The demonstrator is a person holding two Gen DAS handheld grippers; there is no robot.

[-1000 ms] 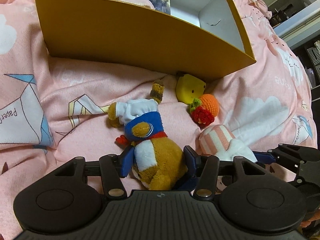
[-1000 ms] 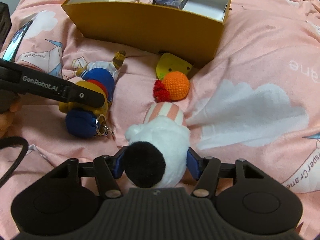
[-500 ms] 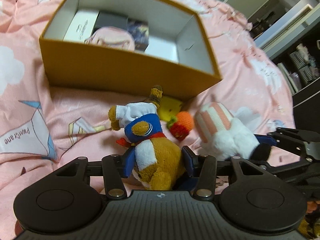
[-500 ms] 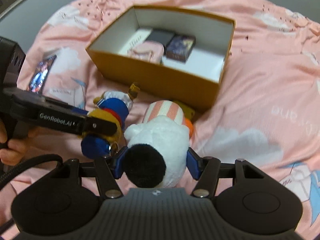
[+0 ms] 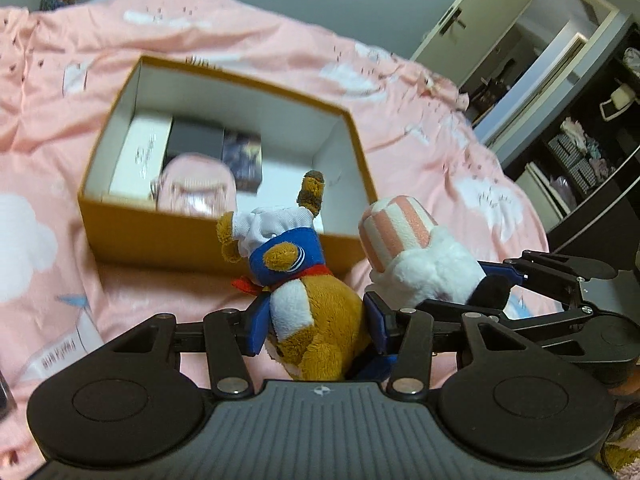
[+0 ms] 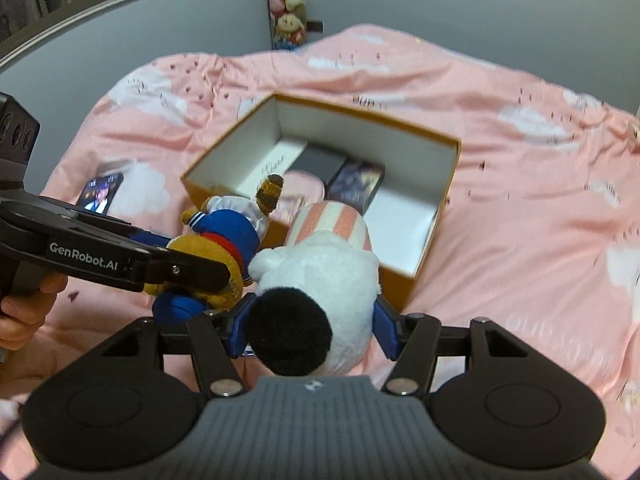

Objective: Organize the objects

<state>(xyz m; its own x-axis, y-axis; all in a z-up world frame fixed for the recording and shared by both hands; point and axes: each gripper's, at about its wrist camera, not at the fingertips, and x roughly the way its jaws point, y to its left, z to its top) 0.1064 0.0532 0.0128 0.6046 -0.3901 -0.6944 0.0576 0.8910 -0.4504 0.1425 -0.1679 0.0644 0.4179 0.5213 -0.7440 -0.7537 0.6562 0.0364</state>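
Both plushes have risen off the pink duvet (image 5: 60, 128): left gripper (image 5: 314, 328) pinching the sailor bear (image 5: 308, 300), right gripper (image 6: 308, 332) pinching the white plush (image 6: 320, 276); side by side before the orange box (image 6: 436, 240), they could collide or snag its near wall
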